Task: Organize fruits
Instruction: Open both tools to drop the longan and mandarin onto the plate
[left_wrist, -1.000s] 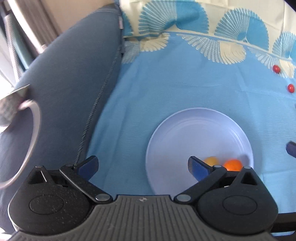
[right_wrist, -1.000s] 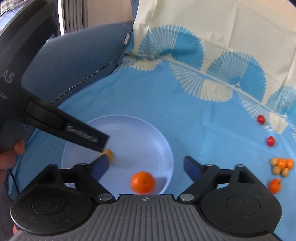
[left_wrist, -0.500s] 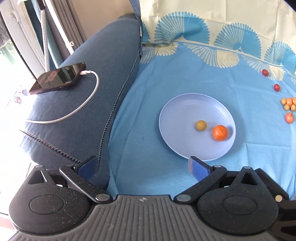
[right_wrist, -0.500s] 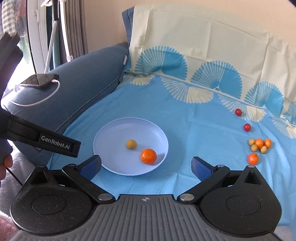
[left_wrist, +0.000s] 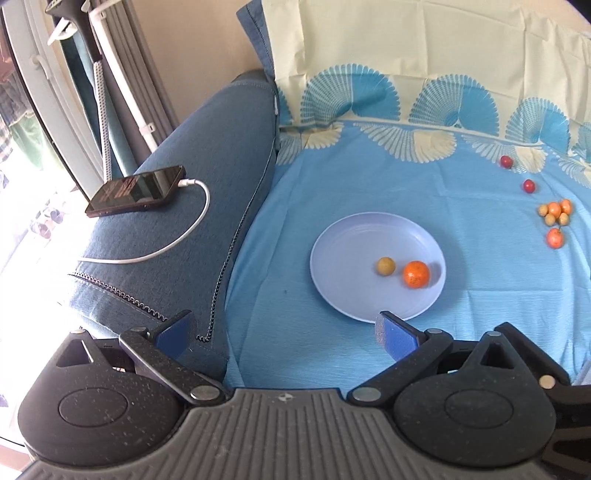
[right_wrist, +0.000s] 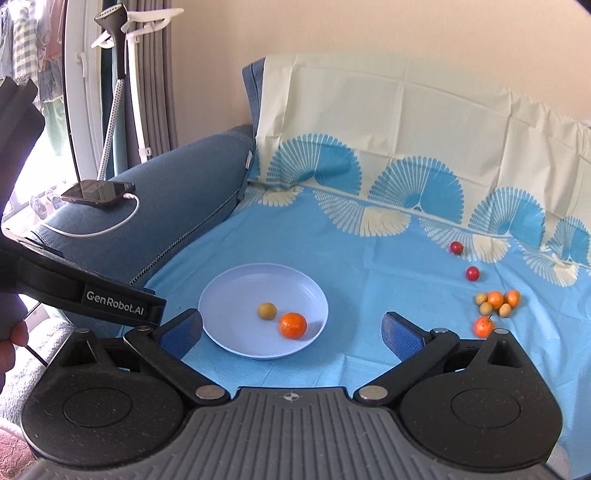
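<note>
Both the left gripper and right gripper are released and empty. The plate holds two fruits; next step: collect the fruit cluster.

Blue sofa with broad armrest, blue-and-cream fan-print sheet draped over seat and backrest. Plain beige wall behind. Grey curtains and bright window at left, daylight streaming in.
</note>
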